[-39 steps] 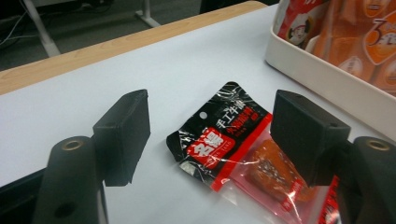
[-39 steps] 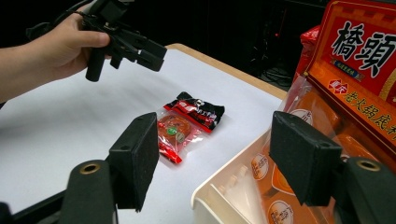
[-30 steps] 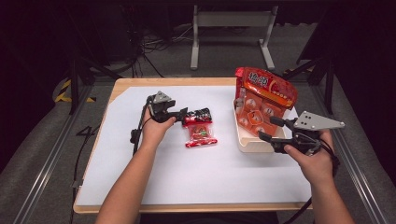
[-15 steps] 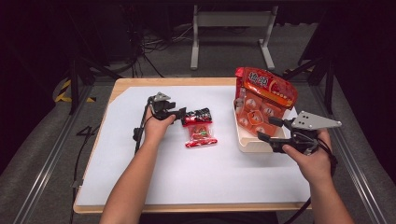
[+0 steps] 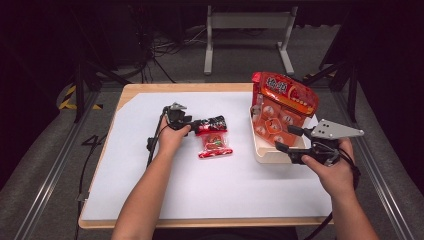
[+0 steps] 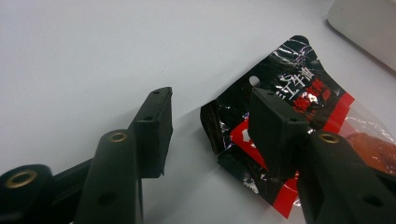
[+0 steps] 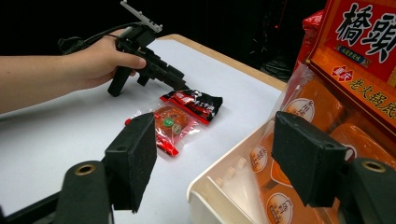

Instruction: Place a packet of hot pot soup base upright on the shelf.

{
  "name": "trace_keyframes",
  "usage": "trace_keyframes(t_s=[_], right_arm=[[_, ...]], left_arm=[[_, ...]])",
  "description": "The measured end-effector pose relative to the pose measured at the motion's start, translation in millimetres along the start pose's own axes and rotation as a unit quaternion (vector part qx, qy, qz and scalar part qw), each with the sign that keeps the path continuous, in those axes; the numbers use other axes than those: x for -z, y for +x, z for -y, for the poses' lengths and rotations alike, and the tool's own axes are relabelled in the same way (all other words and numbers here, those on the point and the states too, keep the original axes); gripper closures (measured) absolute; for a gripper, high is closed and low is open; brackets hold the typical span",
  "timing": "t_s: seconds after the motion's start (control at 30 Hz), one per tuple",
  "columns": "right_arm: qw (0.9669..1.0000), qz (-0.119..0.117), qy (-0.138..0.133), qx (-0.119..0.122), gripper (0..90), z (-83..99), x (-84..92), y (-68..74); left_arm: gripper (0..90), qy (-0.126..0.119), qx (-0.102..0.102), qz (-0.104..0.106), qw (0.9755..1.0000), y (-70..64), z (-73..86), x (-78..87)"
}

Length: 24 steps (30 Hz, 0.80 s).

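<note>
Left gripper (image 6: pixel 210 135) closing, half-open, straddling the black snack packet's (image 6: pixel 280 121) edge beside the tray (image 5: pixel 265 155); pinch squarely; right gripper (image 7: pixel 215 163) open, empty.

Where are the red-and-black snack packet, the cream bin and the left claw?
red-and-black snack packet (image 5: pixel 214 137), high view, middle of wrapper.
cream bin (image 7: pixel 219 186), right gripper view, near rim.
left claw (image 6: pixel 210 135), left gripper view, midway between tips.

a wooden table (image 5: pixel 130 95) carries a white sheet (image 5: pixel 225 185), snack packet (image 5: pixel 214 142) and tray (image 5: pixel 265 152).
</note>
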State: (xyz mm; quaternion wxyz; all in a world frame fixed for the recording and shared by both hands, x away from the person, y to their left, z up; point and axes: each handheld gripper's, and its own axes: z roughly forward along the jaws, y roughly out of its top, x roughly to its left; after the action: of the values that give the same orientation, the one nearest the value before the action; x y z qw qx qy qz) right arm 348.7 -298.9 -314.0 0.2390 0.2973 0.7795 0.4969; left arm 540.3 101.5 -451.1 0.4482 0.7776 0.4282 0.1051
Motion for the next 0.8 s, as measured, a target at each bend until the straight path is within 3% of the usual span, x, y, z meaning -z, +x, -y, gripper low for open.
trace_keyframes(t_s=[0.3,0.4,0.47,0.8], right_arm=[[1.0,0.002,0.004,0.003,30.9,0.0,-1.5,1.2],[1.0,0.002,0.005,0.002,30.7,0.3,-2.1,1.1],[1.0,0.003,0.006,0.002,30.6,0.4,-2.3,1.1],[0.9999,0.004,0.012,0.005,30.4,1.6,-4.5,1.4]], left_arm=[[56.1,0.018,-0.002,0.006,0.9998,-2.7,-0.4,-3.3],[56.4,0.043,0.0,0.016,0.9989,-3.8,-1.6,-6.9],[57.9,0.044,-0.001,0.015,0.9989,-5.2,-2.4,-8.0],[75.6,0.047,-0.011,0.008,0.9988,-8.0,-2.6,-9.0]])
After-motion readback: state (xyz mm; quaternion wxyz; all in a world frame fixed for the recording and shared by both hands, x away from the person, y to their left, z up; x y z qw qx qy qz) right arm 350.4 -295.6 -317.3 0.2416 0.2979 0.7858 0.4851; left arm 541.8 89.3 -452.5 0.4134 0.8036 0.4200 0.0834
